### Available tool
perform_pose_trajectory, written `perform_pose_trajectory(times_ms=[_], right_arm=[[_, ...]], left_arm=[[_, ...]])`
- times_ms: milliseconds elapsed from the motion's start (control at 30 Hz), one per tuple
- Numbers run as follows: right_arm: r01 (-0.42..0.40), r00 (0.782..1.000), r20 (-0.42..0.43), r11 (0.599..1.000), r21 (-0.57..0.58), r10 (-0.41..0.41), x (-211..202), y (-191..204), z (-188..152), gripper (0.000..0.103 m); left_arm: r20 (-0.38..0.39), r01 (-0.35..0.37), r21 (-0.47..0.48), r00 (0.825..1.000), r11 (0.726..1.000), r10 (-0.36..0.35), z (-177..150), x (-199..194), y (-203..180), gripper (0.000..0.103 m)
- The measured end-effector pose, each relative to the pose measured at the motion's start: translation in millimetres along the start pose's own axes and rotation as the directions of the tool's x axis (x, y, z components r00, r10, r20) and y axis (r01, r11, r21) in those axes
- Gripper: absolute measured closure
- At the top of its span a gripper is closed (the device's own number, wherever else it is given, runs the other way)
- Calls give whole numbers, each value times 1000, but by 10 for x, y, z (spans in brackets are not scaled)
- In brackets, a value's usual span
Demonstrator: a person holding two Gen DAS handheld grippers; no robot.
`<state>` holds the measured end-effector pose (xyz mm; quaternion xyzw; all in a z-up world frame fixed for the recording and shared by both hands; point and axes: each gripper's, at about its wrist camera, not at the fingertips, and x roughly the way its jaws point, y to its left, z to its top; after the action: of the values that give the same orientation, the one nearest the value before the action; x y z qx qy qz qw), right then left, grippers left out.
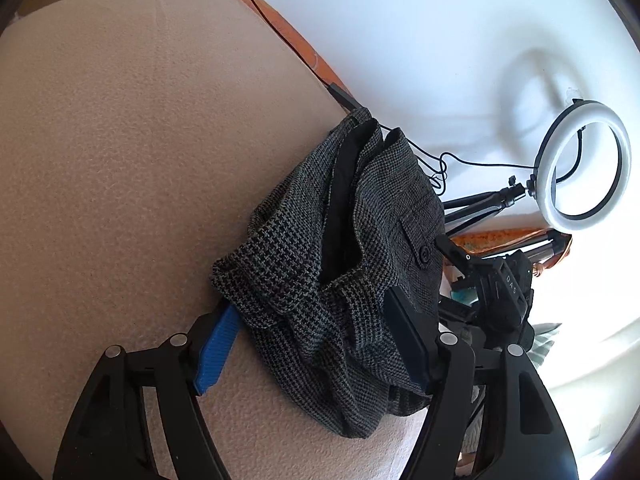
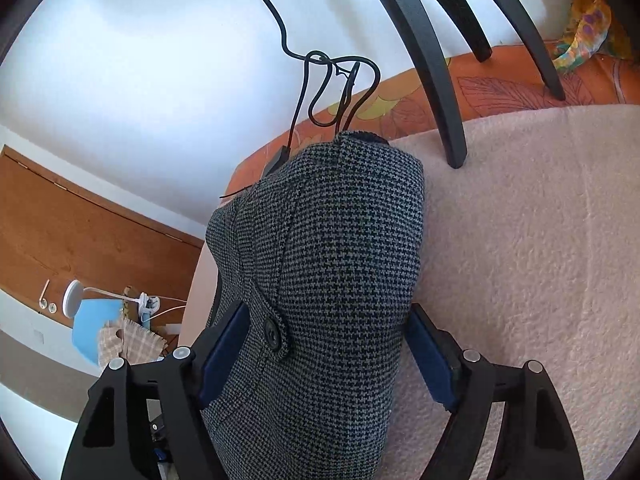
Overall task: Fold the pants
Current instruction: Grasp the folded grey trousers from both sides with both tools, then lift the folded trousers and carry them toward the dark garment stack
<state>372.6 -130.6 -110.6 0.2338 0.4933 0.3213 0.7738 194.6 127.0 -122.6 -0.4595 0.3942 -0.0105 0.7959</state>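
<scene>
The pants (image 1: 340, 264) are grey houndstooth, bunched in a thick heap on a pink blanket (image 1: 120, 160). A buttoned pocket flap (image 1: 418, 246) shows on top. My left gripper (image 1: 316, 328) is open, its blue pads on either side of the near end of the heap. In the right wrist view the pants (image 2: 340, 264) fill the middle, with the button (image 2: 272, 330) near the left pad. My right gripper (image 2: 326, 348) is open wide around the heap, and it also shows in the left wrist view (image 1: 492, 276) at the pants' right side.
A ring light (image 1: 584, 160) on a tripod stands right of the pants; its black legs (image 2: 432, 60) rest on the blanket. A tangled black cable (image 2: 336, 88) hangs behind the heap. An orange patterned sheet (image 2: 500, 84) edges the blanket. A wooden door (image 2: 80, 232) is at left.
</scene>
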Motion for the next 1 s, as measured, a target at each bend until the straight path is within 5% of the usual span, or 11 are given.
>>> perform_pose_trajectory(times_ms=[300, 467, 667, 1000], right_arm=[[41, 999, 30, 999, -5, -41, 119, 137, 60, 26], [49, 998, 39, 999, 8, -49, 126, 138, 78, 53], [109, 992, 69, 991, -80, -104, 39, 415, 40, 74], [170, 982, 118, 963, -208, -148, -263, 897, -101, 79]], left_arm=[[29, -48, 115, 999, 992, 45, 43, 235, -242, 33], [9, -41, 180, 999, 983, 40, -5, 279, -295, 56], [27, -38, 251, 999, 967, 32, -34, 211, -400, 67], [38, -20, 344, 999, 939, 8, -224, -16, -589, 71]])
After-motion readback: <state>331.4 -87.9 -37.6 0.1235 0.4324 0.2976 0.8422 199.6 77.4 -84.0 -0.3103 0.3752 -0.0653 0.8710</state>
